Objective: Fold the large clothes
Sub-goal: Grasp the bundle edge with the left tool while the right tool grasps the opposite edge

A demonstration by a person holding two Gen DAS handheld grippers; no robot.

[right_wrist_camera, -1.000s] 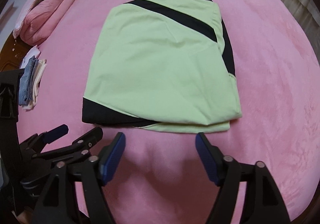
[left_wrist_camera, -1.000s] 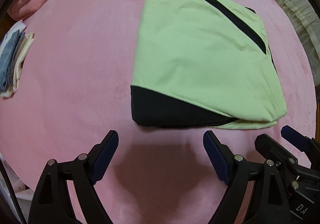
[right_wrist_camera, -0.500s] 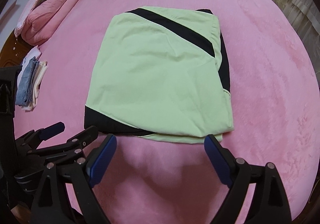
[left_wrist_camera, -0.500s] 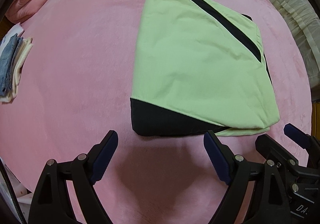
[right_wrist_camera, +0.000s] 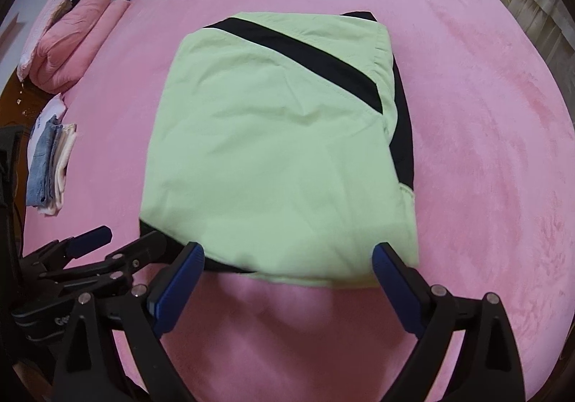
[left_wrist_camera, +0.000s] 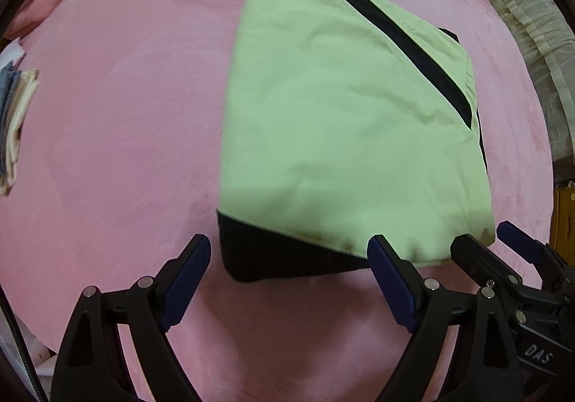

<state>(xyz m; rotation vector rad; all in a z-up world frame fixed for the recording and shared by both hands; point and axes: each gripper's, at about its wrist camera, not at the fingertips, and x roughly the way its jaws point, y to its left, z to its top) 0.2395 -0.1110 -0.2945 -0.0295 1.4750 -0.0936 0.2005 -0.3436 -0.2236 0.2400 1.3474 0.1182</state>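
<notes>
- Left tongs (left_wrist_camera: 289,276): wide apart, gripping nothing, just over near black corner of folded garment (left_wrist_camera: 345,121).
- Right tongs (right_wrist_camera: 287,280): opening, empty, at garment's near green edge.
- Garment: flat on pink bed (right_wrist_camera: 485,150).
- Far left: small clothes stack (right_wrist_camera: 50,165).

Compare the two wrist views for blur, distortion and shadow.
Left wrist view: fisheye bending rounds the pink bedspread, and the green garment is slightly motion-blurred. Right wrist view: the same bending, the garment's near hem is smeared, and a dark shadow lies on the bedspread between the tongs.
</notes>
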